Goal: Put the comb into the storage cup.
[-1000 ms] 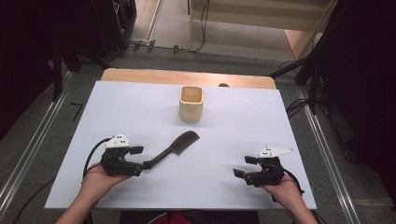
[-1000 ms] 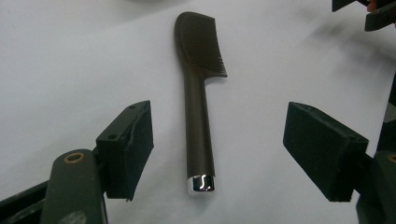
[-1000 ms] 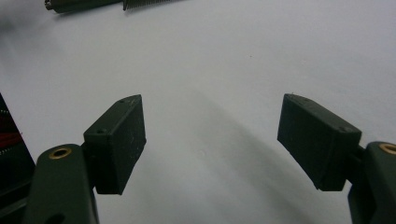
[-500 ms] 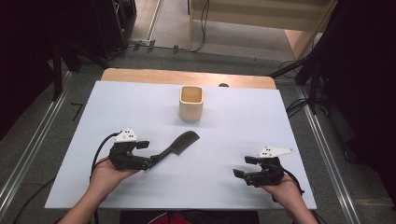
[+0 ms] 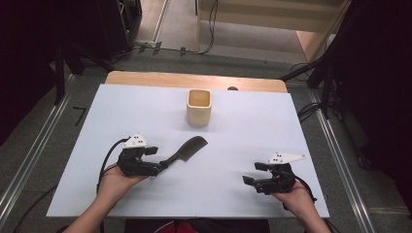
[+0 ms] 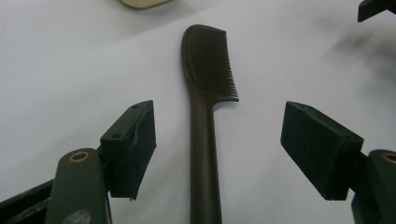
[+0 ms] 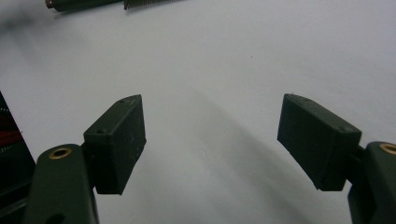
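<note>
The dark comb lies flat on the white table, its handle running between the left gripper's spread jaws, not yet clamped. The wooden cup stands beyond. The right gripper rests apart, jaws spread and empty.

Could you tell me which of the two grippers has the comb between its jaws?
The left gripper: the comb handle lies between its open jaws; the right gripper has none.

A square, pale wooden cup stands upright in the upper middle of the frame on the white table sheet; behind it a light wooden tabletop edge; black cables trail across the floor above.
</note>
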The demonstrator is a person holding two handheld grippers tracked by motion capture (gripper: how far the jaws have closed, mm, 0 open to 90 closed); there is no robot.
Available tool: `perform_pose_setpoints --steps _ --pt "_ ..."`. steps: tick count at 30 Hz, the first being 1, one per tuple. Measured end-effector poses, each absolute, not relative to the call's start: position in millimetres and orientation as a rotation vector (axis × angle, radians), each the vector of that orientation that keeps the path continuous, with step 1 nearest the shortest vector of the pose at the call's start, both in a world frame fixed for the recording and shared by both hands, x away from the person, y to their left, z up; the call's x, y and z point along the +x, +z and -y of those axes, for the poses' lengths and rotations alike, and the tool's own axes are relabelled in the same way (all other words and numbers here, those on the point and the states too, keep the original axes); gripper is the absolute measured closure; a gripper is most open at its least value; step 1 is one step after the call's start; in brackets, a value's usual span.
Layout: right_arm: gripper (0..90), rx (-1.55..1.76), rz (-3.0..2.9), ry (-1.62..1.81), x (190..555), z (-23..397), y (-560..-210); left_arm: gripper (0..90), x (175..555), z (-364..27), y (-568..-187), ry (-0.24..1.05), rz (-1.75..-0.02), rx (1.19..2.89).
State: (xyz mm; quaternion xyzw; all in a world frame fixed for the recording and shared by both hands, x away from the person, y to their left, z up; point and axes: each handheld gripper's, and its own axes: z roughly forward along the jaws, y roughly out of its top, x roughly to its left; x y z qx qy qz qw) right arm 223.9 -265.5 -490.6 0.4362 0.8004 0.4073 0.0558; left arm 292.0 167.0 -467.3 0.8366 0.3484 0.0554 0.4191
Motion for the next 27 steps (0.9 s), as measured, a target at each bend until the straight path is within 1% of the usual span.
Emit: perform_pose_setpoints --steps 7,11,27 --pt "21.7 1.322 -2.431 1.237 224 265 -491 27.5 290 -166 -471 0.145 -0.871 2.095" --pt "21.7 1.327 -2.429 1.238 224 265 -491 27.5 290 -166 -472 0.171 -0.871 2.101" --pt "21.7 1.326 -2.432 1.234 224 265 -491 29.5 289 -163 -481 0.169 -0.881 2.128"
